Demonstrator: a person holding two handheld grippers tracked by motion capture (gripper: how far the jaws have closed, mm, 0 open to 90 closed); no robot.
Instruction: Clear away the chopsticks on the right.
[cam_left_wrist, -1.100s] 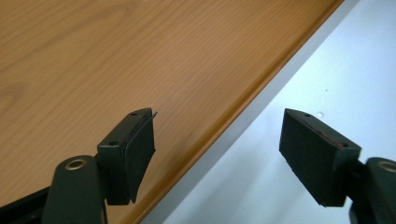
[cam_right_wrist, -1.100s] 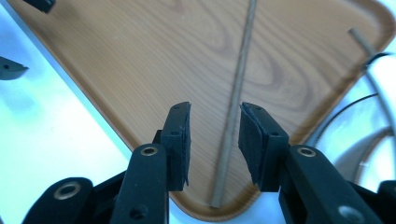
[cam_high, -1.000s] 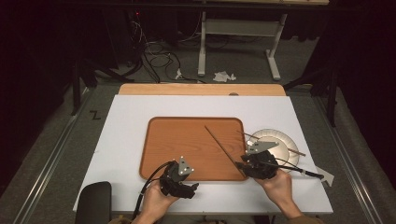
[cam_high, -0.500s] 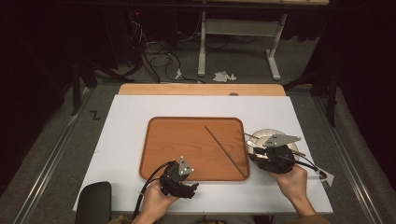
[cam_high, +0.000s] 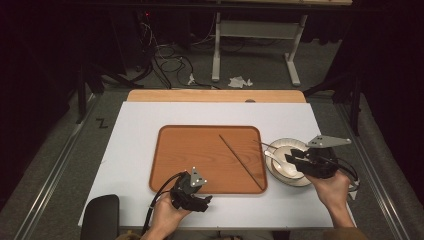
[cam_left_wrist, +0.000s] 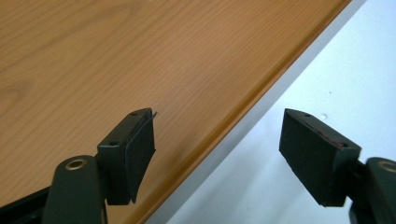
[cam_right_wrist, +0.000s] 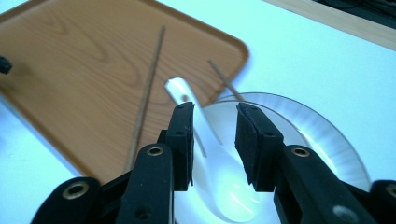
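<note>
1. High view: a person's two hands come up from the near edge of a white-topped table (cam_high: 150, 130). The left gripper (cam_high: 196, 200) sits just off the near edge of a wooden tray (cam_high: 200, 155), ahead of it and slightly to its right. The right gripper (cam_high: 295, 161) hangs over a white bowl (cam_high: 300, 181) that stands just beside the tray's right rim. A white spoon (cam_high: 280, 164) lies in the bowl, directly under this gripper's tips. A dark chopstick (cam_high: 242, 162) lies slantwise on the tray, to the left of the right gripper. A second thin stick (cam_high: 263, 145) rests across the bowl's far rim, just beyond the tips.

2. Left gripper view: the jaws stand wide apart with nothing between them. The left jaw hangs over the tray's wood (cam_left_wrist: 140, 56); the right jaw is over the white tabletop (cam_left_wrist: 355, 70). The tray's rim runs diagonally between them.

3. Right gripper view: the jaws are partly spread, a narrow gap between them, astride the spoon's handle (cam_right_wrist: 187, 100), which passes up through the gap; contact cannot be told. The bowl (cam_right_wrist: 317, 135) lies below and to the right. The chopstick (cam_right_wrist: 149, 88) lies on the tray (cam_right_wrist: 70, 70) to the left, and the second stick (cam_right_wrist: 224, 80) lies just ahead.
</note>
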